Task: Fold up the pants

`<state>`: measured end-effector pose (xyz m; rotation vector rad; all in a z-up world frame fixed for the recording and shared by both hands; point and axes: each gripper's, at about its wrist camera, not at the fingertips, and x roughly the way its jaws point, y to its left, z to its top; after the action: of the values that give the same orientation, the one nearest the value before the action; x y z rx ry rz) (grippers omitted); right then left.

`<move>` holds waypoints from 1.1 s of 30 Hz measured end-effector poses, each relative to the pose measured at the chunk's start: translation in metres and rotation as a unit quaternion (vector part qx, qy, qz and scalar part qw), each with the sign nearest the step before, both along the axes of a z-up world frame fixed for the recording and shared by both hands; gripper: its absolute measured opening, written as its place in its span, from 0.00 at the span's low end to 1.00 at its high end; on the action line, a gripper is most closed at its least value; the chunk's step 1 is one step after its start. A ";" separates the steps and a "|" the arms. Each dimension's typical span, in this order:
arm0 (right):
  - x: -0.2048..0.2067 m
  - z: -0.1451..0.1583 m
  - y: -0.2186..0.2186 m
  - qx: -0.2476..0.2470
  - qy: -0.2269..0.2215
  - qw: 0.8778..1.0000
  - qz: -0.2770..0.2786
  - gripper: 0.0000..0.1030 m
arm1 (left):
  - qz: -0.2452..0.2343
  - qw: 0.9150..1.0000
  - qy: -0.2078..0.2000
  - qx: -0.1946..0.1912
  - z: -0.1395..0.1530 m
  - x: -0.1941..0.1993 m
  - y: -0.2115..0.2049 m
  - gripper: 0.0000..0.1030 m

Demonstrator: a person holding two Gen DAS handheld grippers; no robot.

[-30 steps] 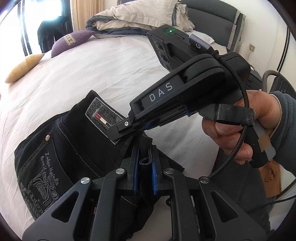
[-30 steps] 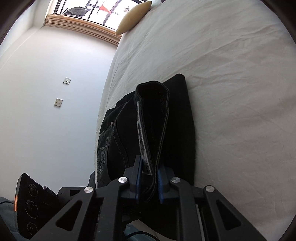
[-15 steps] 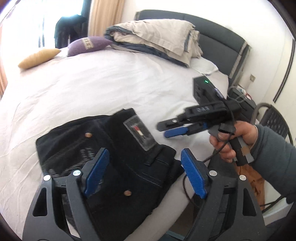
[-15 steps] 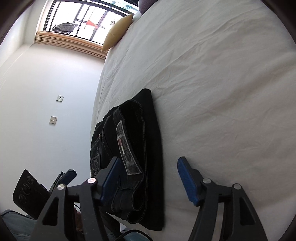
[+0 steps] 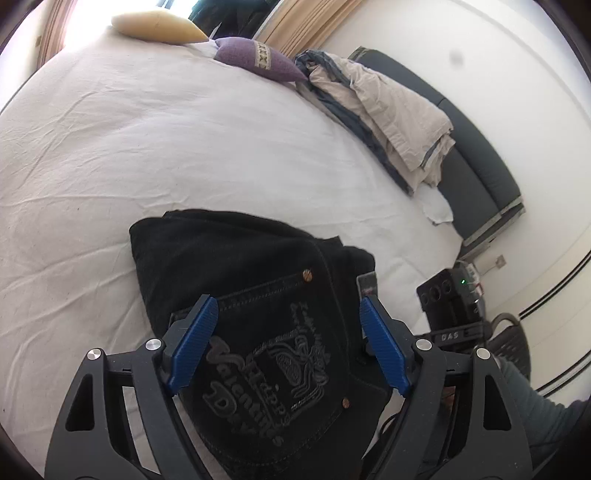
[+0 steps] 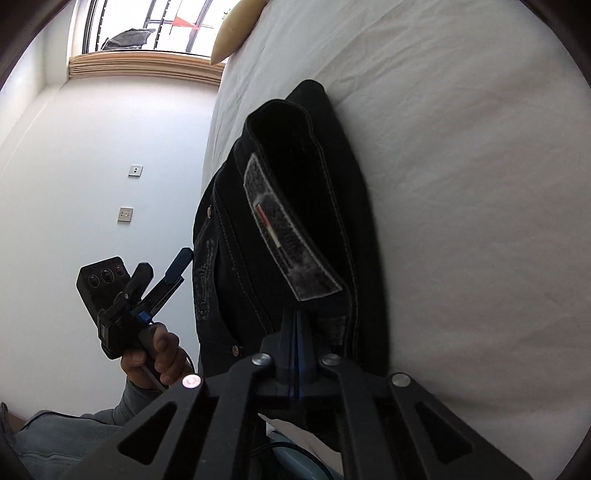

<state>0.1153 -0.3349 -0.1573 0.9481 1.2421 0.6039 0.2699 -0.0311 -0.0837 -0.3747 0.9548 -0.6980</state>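
The black jeans (image 5: 258,295) lie folded in a compact stack at the near edge of the white bed (image 5: 147,147), back pocket embroidery facing up. My left gripper (image 5: 288,339) is open, its blue pads either side of the pocket just above the stack. It also shows in the right wrist view (image 6: 173,269), held beside the bed edge. My right gripper (image 6: 295,332) is shut with nothing visibly between its pads, right at the waistband end of the jeans (image 6: 295,206) near the grey patch. In the left wrist view the right gripper's body (image 5: 450,314) shows beyond the stack.
A yellow pillow (image 5: 159,26), a purple cushion (image 5: 255,55) and a folded beige duvet (image 5: 388,110) lie at the far side of the bed. A dark headboard (image 5: 480,166) stands at the right. A white wall (image 6: 92,166) with switches is beside the bed.
Both grippers let go of the jeans and opened half a second ago. Now the left hangs open over the pocket; the right has shut again at the waistband end.
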 end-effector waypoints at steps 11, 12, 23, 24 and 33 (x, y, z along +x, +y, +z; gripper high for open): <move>0.001 0.002 0.004 -0.015 0.005 1.000 -0.001 0.00 | -0.050 0.992 0.048 -0.109 -0.052 0.011 0.039 0.48; 0.001 0.002 0.004 -0.017 0.006 1.000 -0.002 0.00 | -0.060 0.991 0.049 -0.111 -0.055 0.000 0.041 0.48; -0.002 0.019 0.021 -0.051 0.000 0.999 -0.002 0.02 | -0.194 0.981 0.028 -0.009 -0.048 -0.108 0.025 0.50; -0.003 0.026 0.020 -0.053 -0.006 0.999 0.003 0.13 | -0.200 0.980 0.020 0.005 -0.041 -0.118 0.022 0.50; 0.004 0.077 -0.015 -0.103 -0.085 0.990 -0.051 0.87 | -0.011 0.999 0.042 0.000 -0.040 -0.074 0.076 0.75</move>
<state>0.1198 -0.3503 -0.0807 0.7659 1.0744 0.4548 0.1964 0.0446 -0.1240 -0.3962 1.0408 -0.7061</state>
